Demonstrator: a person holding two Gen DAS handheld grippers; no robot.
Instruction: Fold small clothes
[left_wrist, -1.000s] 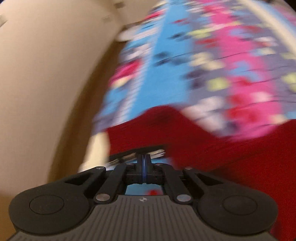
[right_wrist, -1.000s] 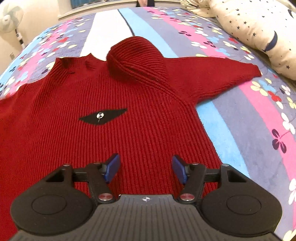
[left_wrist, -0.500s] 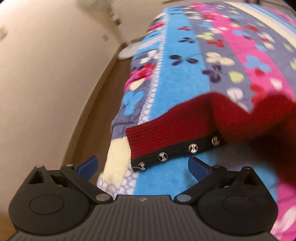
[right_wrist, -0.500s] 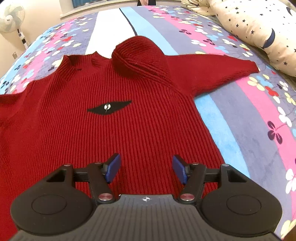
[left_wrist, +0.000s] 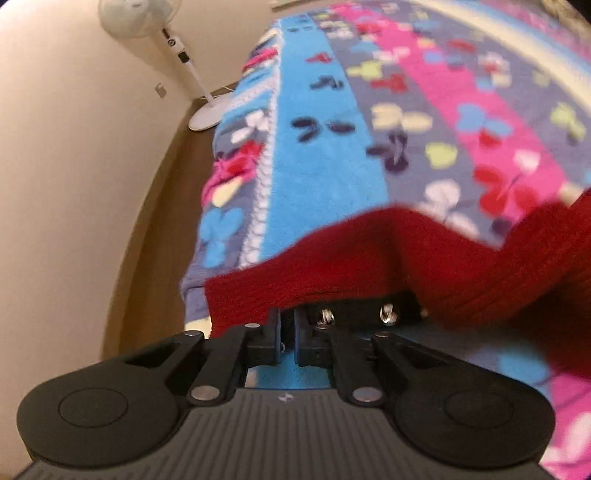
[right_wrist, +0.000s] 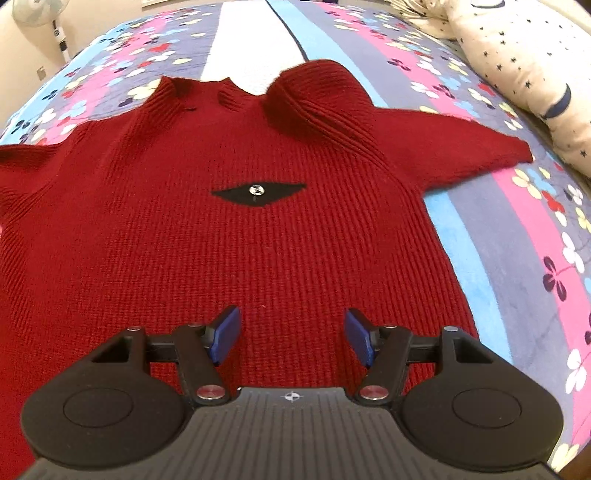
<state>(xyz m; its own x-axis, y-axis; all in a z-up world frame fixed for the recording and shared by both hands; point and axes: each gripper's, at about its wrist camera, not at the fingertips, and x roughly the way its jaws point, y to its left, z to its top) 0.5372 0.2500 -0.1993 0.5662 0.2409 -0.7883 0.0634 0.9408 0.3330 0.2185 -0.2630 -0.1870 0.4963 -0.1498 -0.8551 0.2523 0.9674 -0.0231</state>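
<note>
Red ribbed knit covers most of the right wrist view: a small sweater (right_wrist: 258, 236) lies spread flat on the bed (right_wrist: 517, 229), over a striped, flower-printed blanket. Its body is smooth, the collar points away from the camera, one sleeve (right_wrist: 461, 155) stretches out toward a star-printed pillow (right_wrist: 517, 62), and a rounded bulge of fabric sits beside the neckline. A black diamond patch with a metal stud (right_wrist: 255, 190) marks the chest.

The right tongs (right_wrist: 291, 339) hover over the lower part of the body with their blue pads set wide apart, holding nothing.

In the left wrist view, the left tongs (left_wrist: 287, 334) are drawn narrow, pinched on the cuff end of the other sleeve (left_wrist: 332, 273), at the black band (left_wrist: 354, 314) with its metal snaps. The view is blurred, but the knit appears to rise off the blanket near the bed's edge. A standing fan (left_wrist: 177, 48) is against the wall beyond.

Judged from this, folding is at its very start. The garment is laid out and one sleeve is gripped, but no fold is visible yet: both sleeves are out to the sides and the body is full width. Left to do, most likely, is bringing each sleeve across the body, then doubling the body.
</note>
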